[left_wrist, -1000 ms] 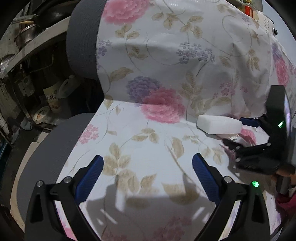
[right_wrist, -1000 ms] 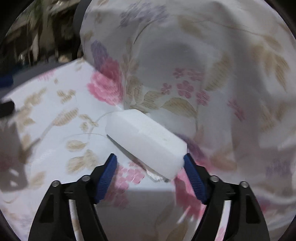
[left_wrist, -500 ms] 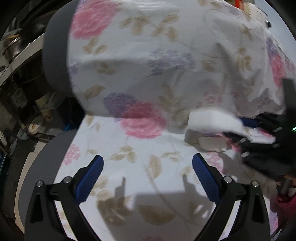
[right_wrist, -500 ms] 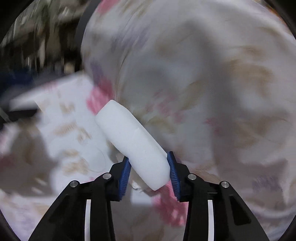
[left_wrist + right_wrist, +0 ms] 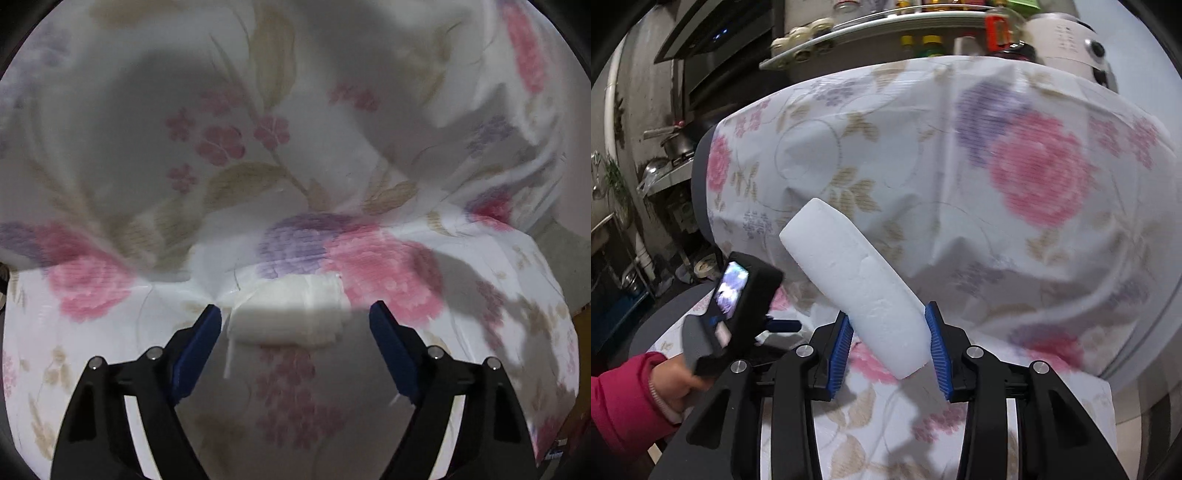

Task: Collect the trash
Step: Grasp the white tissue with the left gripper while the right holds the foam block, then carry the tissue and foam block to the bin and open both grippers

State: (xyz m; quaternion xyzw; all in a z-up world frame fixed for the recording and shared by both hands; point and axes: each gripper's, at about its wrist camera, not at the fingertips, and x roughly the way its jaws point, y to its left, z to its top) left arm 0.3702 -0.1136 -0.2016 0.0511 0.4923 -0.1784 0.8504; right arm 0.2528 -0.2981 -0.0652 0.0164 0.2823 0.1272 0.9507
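My right gripper (image 5: pixel 891 346) is shut on a long white foam block (image 5: pixel 855 280) and holds it lifted above the flower-patterned seat cover (image 5: pixel 916 417), its far end tilted up to the left. My left gripper (image 5: pixel 295 328) is open, low over the seat, with a crumpled clear plastic wrapper (image 5: pixel 286 314) lying between its blue fingertips (image 5: pixel 201 338) at the crease of seat and backrest. The left gripper also shows in the right wrist view (image 5: pixel 775 326), held by a hand in a red sleeve.
The floral cover (image 5: pixel 258 147) drapes over the chair's backrest and seat. Left of the chair stand kitchen shelves (image 5: pixel 665 173) with pots. Behind the backrest is a glass shelf with jars (image 5: pixel 871 22) and a white appliance (image 5: pixel 1067 37).
My right gripper closed on the foam block and lifted it off the seat. My left gripper moved forward and right to the wrapper that lay under the block.
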